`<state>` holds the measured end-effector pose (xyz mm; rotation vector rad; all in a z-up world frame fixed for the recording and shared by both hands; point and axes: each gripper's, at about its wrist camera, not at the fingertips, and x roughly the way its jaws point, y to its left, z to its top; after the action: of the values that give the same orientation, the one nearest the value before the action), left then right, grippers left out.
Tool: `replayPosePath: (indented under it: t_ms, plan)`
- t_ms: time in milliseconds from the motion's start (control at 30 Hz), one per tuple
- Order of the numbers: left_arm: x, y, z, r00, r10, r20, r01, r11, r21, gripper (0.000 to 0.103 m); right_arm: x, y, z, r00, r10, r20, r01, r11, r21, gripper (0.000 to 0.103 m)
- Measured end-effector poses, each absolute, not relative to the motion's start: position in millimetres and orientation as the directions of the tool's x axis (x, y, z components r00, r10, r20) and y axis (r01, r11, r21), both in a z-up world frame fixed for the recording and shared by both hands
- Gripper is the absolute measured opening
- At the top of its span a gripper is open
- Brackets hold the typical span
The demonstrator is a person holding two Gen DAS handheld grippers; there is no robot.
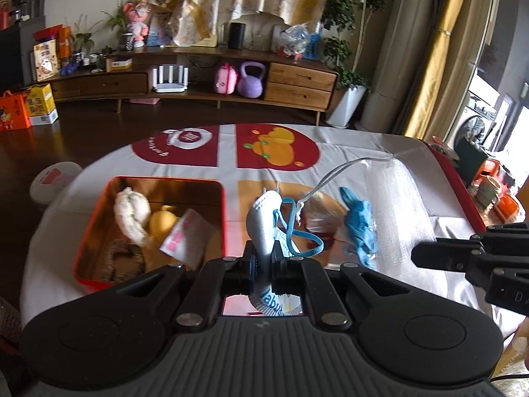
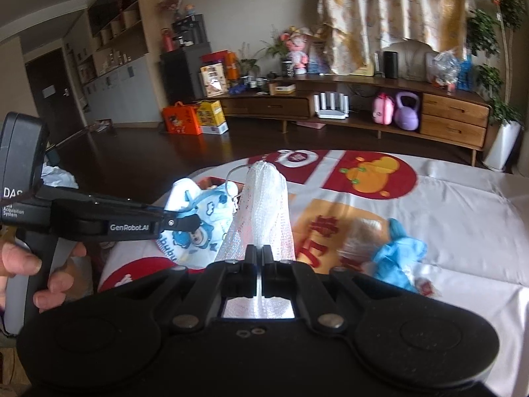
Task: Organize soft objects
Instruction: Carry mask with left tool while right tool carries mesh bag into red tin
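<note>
White printed cloth (image 1: pixel 347 139) covers the table. At lower centre of the left view, the left gripper (image 1: pixel 263 258) is clenched on a mask (image 1: pixel 264 221), long axis upright. The tin (image 1: pixel 224 205) of soft things lies just left of it, nearer this hand. The right gripper (image 2: pixel 259 253) is clamped on bubble wrap (image 2: pixel 264 198), further right.

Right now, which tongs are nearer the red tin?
Left. The left tongs, shut on a face mask, sit just beside the red tin; the right tongs, clamping white mesh, are farther off, beyond them.
</note>
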<state>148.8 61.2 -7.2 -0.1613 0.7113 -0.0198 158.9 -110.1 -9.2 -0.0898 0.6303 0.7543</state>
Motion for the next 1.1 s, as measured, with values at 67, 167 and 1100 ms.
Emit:
replayPosePath:
  t_ms: [67,167,1100]
  plan:
    - [147,71,-6,0.76,-0.057,-0.647,-0.048,0.988,-0.145,0.008,158,-97,-8,0.547,0.621,-0.562,-0.677,0.723,0.14,0.002]
    - [145,85,-4,0.762,-0.037,-0.646,-0.066,0.989,-0.135,0.008,161,-79,-8,0.529,0.633,-0.566,-0.692,0.707,0.144,0.001]
    - [187,196,-42,0.656,0.133,-0.743,-0.165,0.986,0.03,0.008,243,40,-64,0.485,0.527,-0.698,-0.642,0.757,0.125,0.002]
